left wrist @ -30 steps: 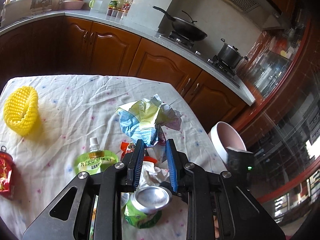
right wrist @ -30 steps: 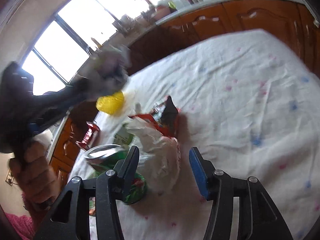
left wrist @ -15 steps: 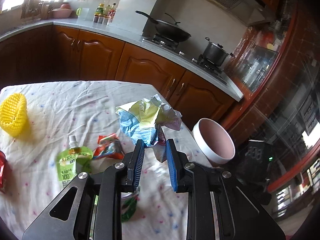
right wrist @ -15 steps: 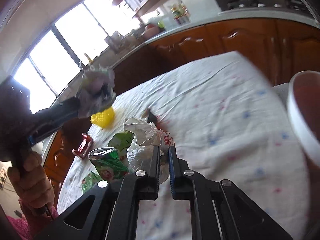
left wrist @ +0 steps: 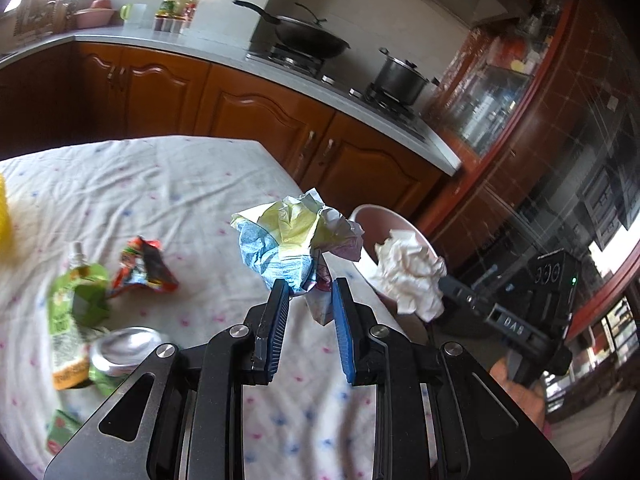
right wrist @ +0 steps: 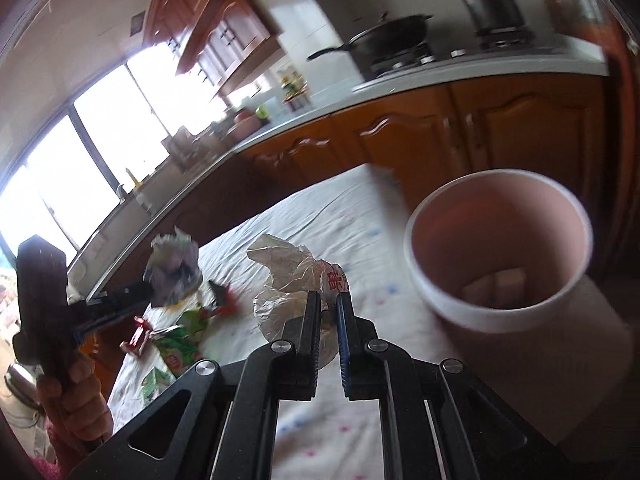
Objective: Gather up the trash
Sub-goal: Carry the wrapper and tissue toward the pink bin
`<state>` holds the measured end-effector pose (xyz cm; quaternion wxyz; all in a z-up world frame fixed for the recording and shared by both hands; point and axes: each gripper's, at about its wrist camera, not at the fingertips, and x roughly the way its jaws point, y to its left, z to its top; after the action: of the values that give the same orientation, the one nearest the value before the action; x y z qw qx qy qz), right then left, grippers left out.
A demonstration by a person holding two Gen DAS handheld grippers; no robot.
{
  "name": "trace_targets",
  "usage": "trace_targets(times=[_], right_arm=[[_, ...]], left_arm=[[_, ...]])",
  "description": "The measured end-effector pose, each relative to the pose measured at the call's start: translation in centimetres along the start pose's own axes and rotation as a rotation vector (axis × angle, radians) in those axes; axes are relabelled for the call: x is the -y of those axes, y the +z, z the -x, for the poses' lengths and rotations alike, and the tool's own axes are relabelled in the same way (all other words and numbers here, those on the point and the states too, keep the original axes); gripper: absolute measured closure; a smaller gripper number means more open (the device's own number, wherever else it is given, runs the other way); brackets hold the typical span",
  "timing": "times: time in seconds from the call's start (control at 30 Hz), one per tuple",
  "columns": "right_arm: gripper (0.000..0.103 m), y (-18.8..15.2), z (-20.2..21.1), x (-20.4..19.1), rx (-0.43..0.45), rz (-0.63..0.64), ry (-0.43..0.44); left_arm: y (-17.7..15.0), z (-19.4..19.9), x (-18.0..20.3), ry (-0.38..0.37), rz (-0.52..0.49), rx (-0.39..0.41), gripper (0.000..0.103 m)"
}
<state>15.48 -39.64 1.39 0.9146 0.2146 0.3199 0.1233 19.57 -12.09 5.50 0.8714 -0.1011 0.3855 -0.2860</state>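
We have the left gripper [left wrist: 307,292] up over the worktop [left wrist: 168,184], its jaws drawn in close and pinched on a crumpled wad of paper [left wrist: 292,236], blue, yellow and white, which stands clear above the spotted cloth. Over on our right side the right gripper [right wrist: 329,305] has its jaws nearly together, clamped on a crinkled white plastic bag [right wrist: 292,284] with red print; the bag bulges out to the left of the blue pads and hangs free of the cloth. In the left wrist view that same bag sits right in front of the pink waste bin [left wrist: 372,216], beyond the worktop's far corner. From the right wrist view the bin's open mouth is just beside the jaws, on the right, with a few pale scraps lying at the bottom.

Down on the worktop we see more trash lying: a green drink pouch [left wrist: 70,300] with a white spout, a torn red snack wrapper [left wrist: 144,268] just beside it, and a green can [left wrist: 120,352] with its silver top facing up, near the left gripper's frame. A small green and red packet [left wrist: 60,432] lies near the near edge. Behind it all, a wok [left wrist: 304,42] and a steel pot [left wrist: 398,78] sit on the stove.
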Motion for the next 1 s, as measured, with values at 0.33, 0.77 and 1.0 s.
trace_targets(times=[0.33, 0.77, 1.0], right_arm=[[0.095, 0.8, 2.9, 3.6, 0.070, -0.039, -0.096], [0.095, 1.3, 4.0, 6.7, 0.100, -0.074, -0.145], [0.095, 2.2, 4.0, 7.9, 0.111, -0.069, -0.187]], left_arm=[[-0.3, -3.4, 4.2, -0.034, -0.068, -0.067, 0.082], [0.6, -8.4, 7.8, -0.043, -0.136, -0.132, 0.082], [2.0, -10.7, 9.3, -0.045, -0.151, -0.138, 0.082]])
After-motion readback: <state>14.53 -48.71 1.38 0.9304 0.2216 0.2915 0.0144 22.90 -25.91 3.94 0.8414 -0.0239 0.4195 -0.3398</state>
